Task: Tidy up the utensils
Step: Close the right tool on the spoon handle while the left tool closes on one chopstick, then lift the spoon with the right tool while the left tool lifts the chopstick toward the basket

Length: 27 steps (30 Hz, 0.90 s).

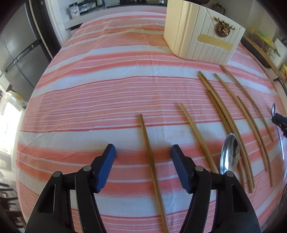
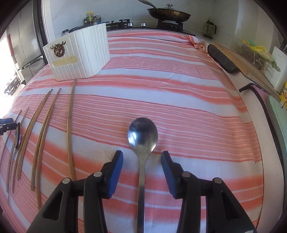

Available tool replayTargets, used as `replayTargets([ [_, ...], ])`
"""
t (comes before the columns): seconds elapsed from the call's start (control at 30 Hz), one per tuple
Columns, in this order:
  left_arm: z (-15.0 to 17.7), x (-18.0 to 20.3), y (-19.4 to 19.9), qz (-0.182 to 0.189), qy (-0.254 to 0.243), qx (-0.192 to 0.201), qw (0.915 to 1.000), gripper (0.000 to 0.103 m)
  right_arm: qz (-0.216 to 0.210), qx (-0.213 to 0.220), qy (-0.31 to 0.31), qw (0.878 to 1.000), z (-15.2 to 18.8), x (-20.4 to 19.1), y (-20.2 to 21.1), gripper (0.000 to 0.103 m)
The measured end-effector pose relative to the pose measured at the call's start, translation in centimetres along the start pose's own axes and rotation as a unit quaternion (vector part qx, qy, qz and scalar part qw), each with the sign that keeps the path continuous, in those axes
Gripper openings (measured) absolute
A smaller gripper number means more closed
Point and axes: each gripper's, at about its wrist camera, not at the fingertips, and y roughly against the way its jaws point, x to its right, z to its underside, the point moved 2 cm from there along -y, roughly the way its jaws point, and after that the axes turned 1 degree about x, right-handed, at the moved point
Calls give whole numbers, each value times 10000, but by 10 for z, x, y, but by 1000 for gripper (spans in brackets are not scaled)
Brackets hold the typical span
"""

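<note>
Several wooden chopsticks lie on the striped cloth. My left gripper (image 1: 142, 152) is open, its fingers either side of one chopstick (image 1: 152, 170) that lies flat between them. More chopsticks (image 1: 231, 125) and a metal spoon (image 1: 229, 154) lie to its right. My right gripper (image 2: 142, 157) is open, astride the handle of another metal spoon (image 2: 142, 136) lying flat, bowl pointing away. A cream ribbed holder box (image 1: 202, 35) with a brass ornament stands at the far side; it also shows in the right wrist view (image 2: 79, 53).
The pink and white striped cloth (image 2: 179, 93) covers the table. A dark flat object (image 2: 222, 57) and a wooden board lie at the right edge. A stove with a pan (image 2: 168, 14) stands behind. A fridge (image 1: 19, 53) is at the left.
</note>
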Motion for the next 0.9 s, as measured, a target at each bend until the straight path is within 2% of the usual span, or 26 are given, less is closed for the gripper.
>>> replayTargets([
  [0.03, -2, 0, -1, -2, 9, 17, 10000, 59, -1, 25, 17, 10000, -4, -2, -3, 45],
  [0.13, -3, 0, 1, 77, 31, 100, 9999, 43, 39, 110, 54, 9999, -14, -6, -11, 46],
  [0.17, -4, 1, 1, 113, 27, 143, 9998, 33, 34, 113, 4, 9999, -16, -5, -13, 45],
  [0.2, -3, 2, 2, 137, 22, 194, 9997, 13, 25, 138, -54, 9999, -17, -4, -14, 43],
  [0.23, -3, 3, 2, 120, 11, 224, 9997, 5, 65, 177, -70, 9998, -18, -2, -15, 36],
  [0.37, -2, 0, 8, 278, 220, 422, 9985, 4, -80, 333, -145, 9993, -16, -1, -7, 36],
  [0.47, 0, -1, 33, 411, 303, 806, 9954, 4, -263, 655, -140, 9974, -16, -3, 20, 36],
  [0.7, 8, 0, 114, 877, 362, 1637, 9819, 4, -502, 1328, 16, 9899, -17, -22, 95, 36],
  [0.9, 12, 7, 165, 1071, 227, 2159, 9703, 3, -594, 1742, 23, 9829, -14, -35, 140, 36],
])
